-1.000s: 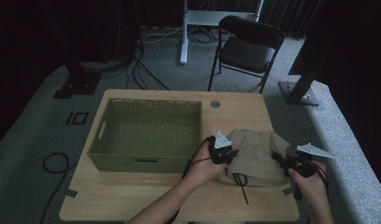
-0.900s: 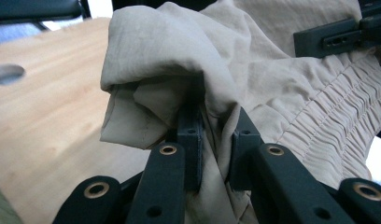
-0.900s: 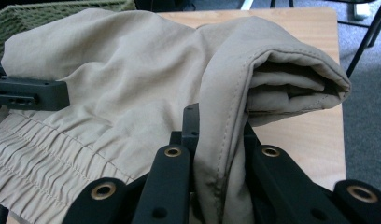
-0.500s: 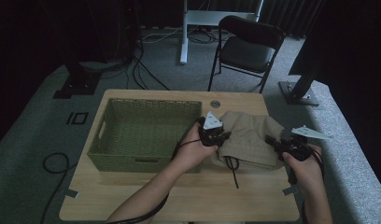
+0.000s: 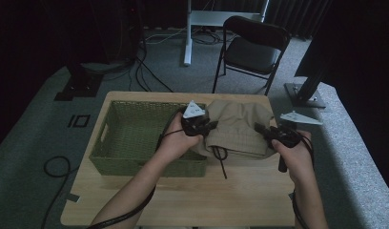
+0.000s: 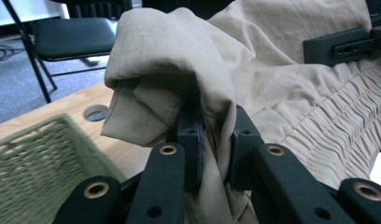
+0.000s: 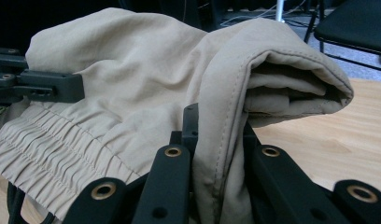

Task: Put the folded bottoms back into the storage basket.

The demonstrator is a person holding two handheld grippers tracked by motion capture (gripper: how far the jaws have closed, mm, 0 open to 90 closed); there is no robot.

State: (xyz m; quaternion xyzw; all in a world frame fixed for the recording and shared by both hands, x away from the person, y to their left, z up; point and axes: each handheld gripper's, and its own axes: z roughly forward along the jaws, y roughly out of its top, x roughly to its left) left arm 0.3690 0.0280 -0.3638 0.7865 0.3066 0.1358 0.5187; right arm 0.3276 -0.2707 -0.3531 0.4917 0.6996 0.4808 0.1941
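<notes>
While both hands lift: folded khaki garment (image 5: 240, 126) hangs between the two grippers, above the tabletop (image 5: 183, 200).
Left gripper (image 6: 211, 140): jaws clenched on a fabric bunch; green basket (image 6: 34, 172) lower left of them.
Right gripper (image 7: 216, 135): jaws clamped on a folded seam edge.

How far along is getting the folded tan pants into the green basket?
Done: the tan pants are folded, and both tools, left tool and right tool, are clamped on them. In hand: they hang between the tools beside the green basket. Left: moving them into the basket.
</notes>
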